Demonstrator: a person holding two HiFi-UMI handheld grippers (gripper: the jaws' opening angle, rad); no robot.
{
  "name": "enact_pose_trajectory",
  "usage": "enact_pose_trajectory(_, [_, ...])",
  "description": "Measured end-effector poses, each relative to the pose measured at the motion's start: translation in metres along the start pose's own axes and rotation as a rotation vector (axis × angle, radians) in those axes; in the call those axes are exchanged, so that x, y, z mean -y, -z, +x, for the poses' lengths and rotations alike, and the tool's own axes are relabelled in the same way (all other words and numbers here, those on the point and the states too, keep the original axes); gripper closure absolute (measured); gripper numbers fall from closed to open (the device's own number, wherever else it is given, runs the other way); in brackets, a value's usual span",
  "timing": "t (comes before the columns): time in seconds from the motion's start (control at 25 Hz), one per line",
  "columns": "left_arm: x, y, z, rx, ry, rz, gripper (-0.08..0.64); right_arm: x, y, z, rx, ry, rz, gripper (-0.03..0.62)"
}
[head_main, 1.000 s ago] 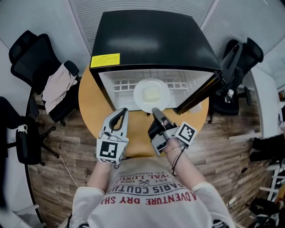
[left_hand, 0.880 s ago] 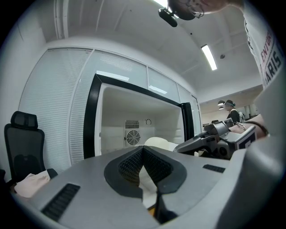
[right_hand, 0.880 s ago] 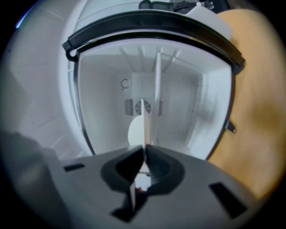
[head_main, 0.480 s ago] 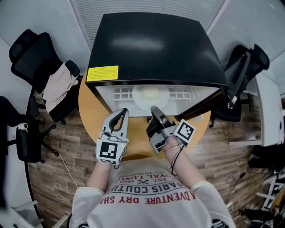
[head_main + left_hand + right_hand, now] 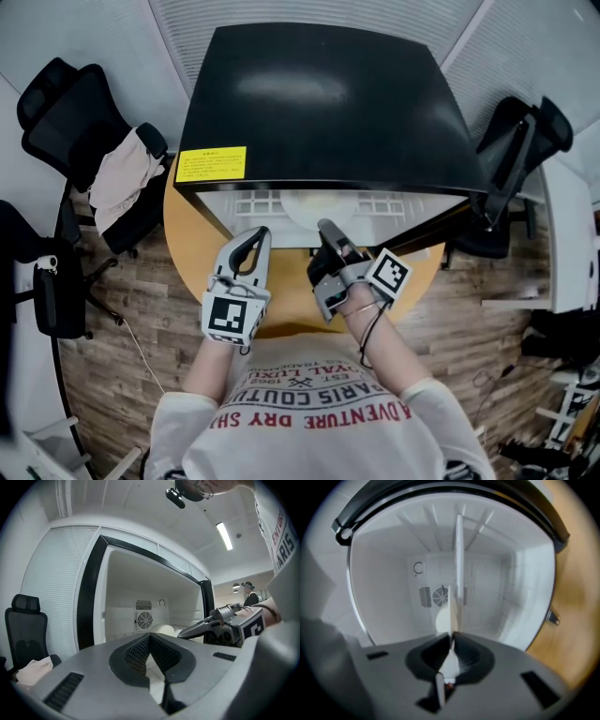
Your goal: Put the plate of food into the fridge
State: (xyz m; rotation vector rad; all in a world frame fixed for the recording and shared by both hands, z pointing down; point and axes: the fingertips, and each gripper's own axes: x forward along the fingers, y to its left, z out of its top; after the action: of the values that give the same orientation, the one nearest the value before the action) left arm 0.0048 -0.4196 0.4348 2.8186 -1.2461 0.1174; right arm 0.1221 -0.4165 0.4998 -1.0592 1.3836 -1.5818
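Note:
The white plate (image 5: 317,208) with a pale lump of food rests on the wire shelf (image 5: 251,201) inside the open black fridge (image 5: 319,94), half hidden under the fridge's top edge. My right gripper (image 5: 324,229) reaches into the opening. In the right gripper view the plate (image 5: 451,611) shows edge-on, its near rim between the pads of the right gripper (image 5: 452,638), whose jaws are opening. My left gripper (image 5: 250,242) hovers in front of the fridge, left of the plate, shut with nothing in it. In the left gripper view the plate (image 5: 165,630) lies beyond the left gripper (image 5: 150,637).
The fridge stands on a round wooden table (image 5: 187,234). Its door (image 5: 441,223) hangs open at the right. Black office chairs (image 5: 70,122) stand at the left, one draped with a light cloth (image 5: 120,178); another chair (image 5: 520,150) is at the right.
The fridge's top now covers more of the interior and of the plate than a second ago. The right gripper has edged slightly forward with the plate's rim. The left gripper has stayed put.

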Motion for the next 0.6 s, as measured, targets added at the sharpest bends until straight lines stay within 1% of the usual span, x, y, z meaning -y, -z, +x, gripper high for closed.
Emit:
enact_pose_trajectory(0.2, [-0.002,0.003,0.005,-0.006,0.005,0.02,0.528,0.001,-0.002,0.006,0.003,0.002,-0.031,0.534])
enact_pose_trajectory(0.36, [-0.002,0.006,0.007,-0.01,0.011,0.031,0.528,0.009,-0.006,0.01,0.018,0.035,-0.044,0.462])
enact_pose_trajectory(0.6, [-0.002,0.008,0.009,-0.022,0.0,0.003,0.528,0.013,-0.009,0.013,0.021,0.05,-0.083,0.41])
